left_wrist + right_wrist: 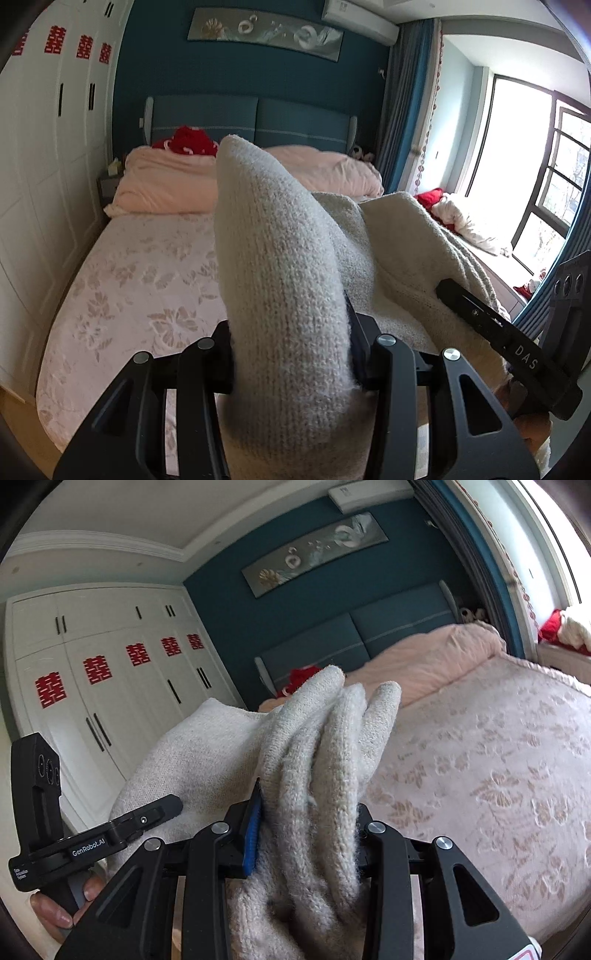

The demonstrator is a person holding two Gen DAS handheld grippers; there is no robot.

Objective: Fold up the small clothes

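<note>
Left gripper clamped on one bunched end of the grey knit garment, right gripper pinching the other, several layers thick. It spans between them, lifted above the bed, both equally close.

A: What fills the room?
B: A bed with a pink floral cover, a pink duvet bunched at the teal headboard, something red behind it.
A: And the walls?
B: White wardrobe with red paper cuts, a long painting, an air conditioner, a bright window.
</note>
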